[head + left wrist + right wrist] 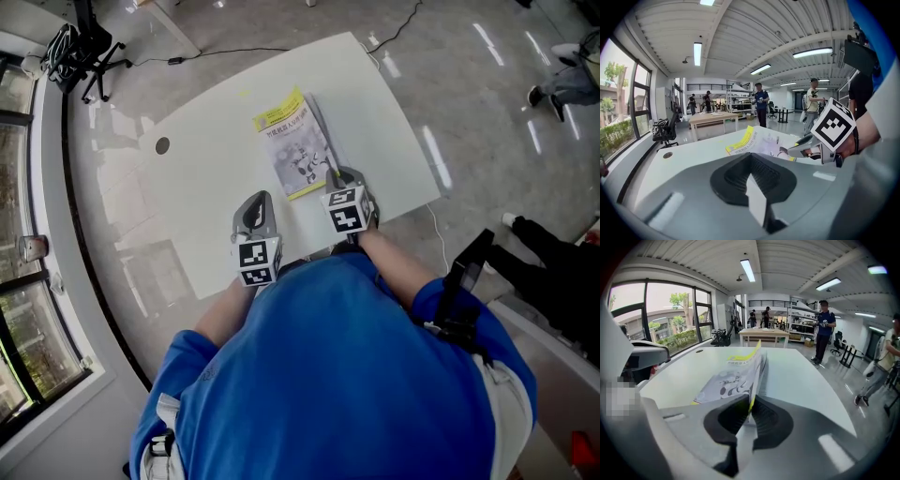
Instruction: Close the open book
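Observation:
A book (295, 145) with a yellow and grey cover lies on the white table (211, 197), a little right of the middle. Its cover is nearly down, lifted only slightly along the right edge. My right gripper (336, 178) is at the book's near right corner, shut on the edge of the cover (740, 373); the thin sheet runs straight in between its jaws (751, 401). My left gripper (255, 208) hangs over bare table left of the book, shut with nothing in it (751, 159). From the left gripper view the right gripper (806, 147) touches the book (752, 140).
A round cable hole (162, 145) is in the table at the left. The table's front edge runs just under both grippers. An office chair (89, 52) stands by the windows. A wooden table (712, 119) and several people stand farther back in the room.

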A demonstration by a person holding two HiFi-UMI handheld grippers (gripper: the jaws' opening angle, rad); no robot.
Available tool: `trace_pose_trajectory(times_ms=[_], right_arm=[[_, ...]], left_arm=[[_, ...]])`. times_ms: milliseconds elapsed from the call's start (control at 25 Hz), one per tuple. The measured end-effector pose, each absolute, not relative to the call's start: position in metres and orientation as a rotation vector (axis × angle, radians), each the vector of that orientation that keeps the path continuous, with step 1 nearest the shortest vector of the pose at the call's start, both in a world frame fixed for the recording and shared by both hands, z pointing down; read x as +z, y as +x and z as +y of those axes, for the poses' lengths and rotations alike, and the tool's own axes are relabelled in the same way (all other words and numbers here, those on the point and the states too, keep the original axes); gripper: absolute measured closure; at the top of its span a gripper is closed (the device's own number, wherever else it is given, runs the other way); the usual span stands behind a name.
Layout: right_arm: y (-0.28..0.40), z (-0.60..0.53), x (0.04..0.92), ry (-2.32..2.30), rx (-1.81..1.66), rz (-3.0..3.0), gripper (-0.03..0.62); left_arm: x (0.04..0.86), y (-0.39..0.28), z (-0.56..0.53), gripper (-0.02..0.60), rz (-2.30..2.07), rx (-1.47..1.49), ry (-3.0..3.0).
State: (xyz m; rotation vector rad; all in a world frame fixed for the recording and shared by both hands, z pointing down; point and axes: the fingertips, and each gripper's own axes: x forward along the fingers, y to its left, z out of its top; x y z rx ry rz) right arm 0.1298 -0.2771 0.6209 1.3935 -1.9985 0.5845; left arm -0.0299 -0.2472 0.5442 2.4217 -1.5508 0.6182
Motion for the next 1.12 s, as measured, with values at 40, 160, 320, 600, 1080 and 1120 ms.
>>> trace_pose_trajectory(times_ms=[40, 160, 320, 600, 1080, 1120], right_arm=[[0.132, -0.277, 0.624, 1.393, 0.589, -1.988, 0.574], [0.137, -0.277, 0.633, 1.374, 0.598, -1.974, 0.563], [0.144, -0.276, 0.639, 1.368, 0.590, -1.963, 0.512], [0.152, -0.274, 0.650, 1.347, 0.597, -1.969, 0.458], [0.176, -0.266, 0.602, 1.482, 0.314, -2.100, 0.444], [0.171, -0.263, 0.592, 1.482, 0.267, -2.119, 0.444]], left_arm=[[0.545, -0.029, -0.246, 0.575, -1.554, 0.620, 2.419], [0.546, -0.026, -0.243, 0.575, -1.567, 0.627, 2.411], [0.546, -0.023, -0.238, 0.575, -1.590, 0.632, 2.396], [0.547, -0.028, -0.223, 0.575, -1.666, 0.641, 2.338], [0.560, -0.034, -0.199, 0.575, -1.714, 0.621, 2.294], [0.558, -0.033, -0.197, 0.575, -1.714, 0.612, 2.303]])
